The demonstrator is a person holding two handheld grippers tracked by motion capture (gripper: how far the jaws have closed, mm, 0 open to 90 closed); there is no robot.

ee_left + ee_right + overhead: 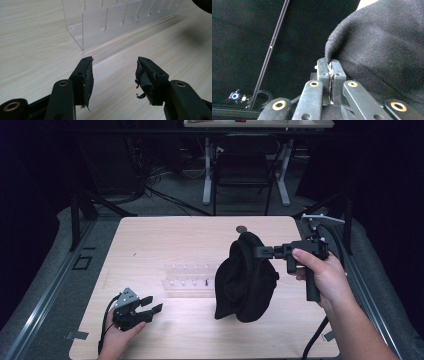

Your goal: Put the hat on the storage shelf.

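Black cloth (pixel 246 279) beside clear rack (pixel 189 281), wooden table (pixel 150 240)

One black cloth (pixel 245 280), one clear rack (pixel 187 281), two grippers, one chair (pixel 243 170).

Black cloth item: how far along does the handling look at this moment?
Done: the right tongs are shut on the black cloth item and hold it up, its lower end at the table. In hand: it hangs beside the clear slotted rack. Left: the left tongs sit open and unused near the front edge; the goal is unclear.
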